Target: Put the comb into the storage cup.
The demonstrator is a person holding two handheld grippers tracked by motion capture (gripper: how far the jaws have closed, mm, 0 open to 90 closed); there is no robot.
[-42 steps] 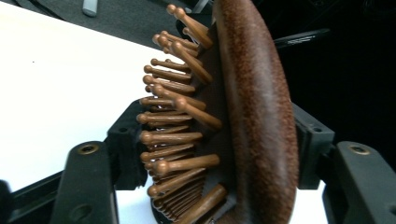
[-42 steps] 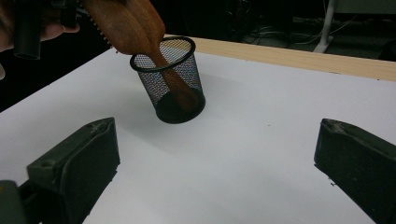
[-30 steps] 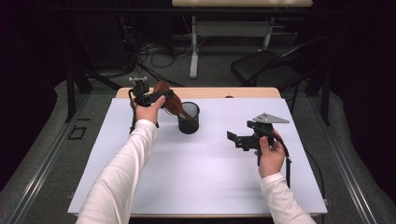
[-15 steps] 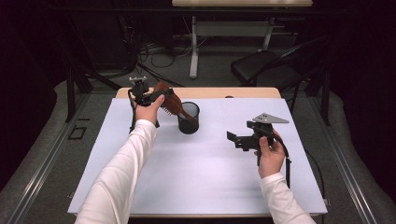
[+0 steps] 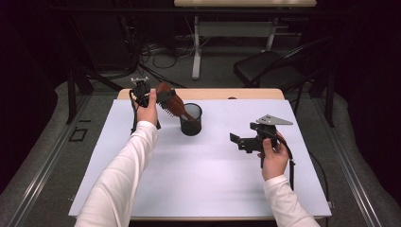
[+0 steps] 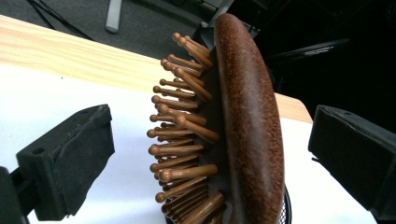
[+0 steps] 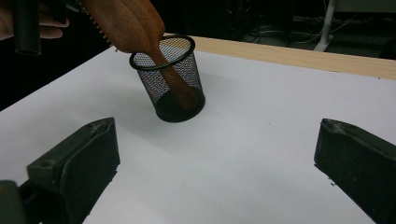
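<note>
Left gripper (image 6: 205,154) jaws just opened off hairbrush (image 6: 247,126), handle in mesh cup (image 7: 169,77)

Wooden hairbrush (image 6: 247,126), bristles leftward, between the just-opened black fingers (image 6: 70,158), untouched by either, above the white worktop (image 6: 56,98).

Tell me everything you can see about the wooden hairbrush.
The hairbrush looks like dark reddish-brown wood, with an oval paddle head and rows of lighter round-tipped wooden pins on one face. It stands tilted, handle down inside the black mesh cup, head leaning over the rim toward the left gripper. That gripper's jaws have just been opening; they now stand apart on either side of the head, pads off it. The cup sits on the white table.
</note>
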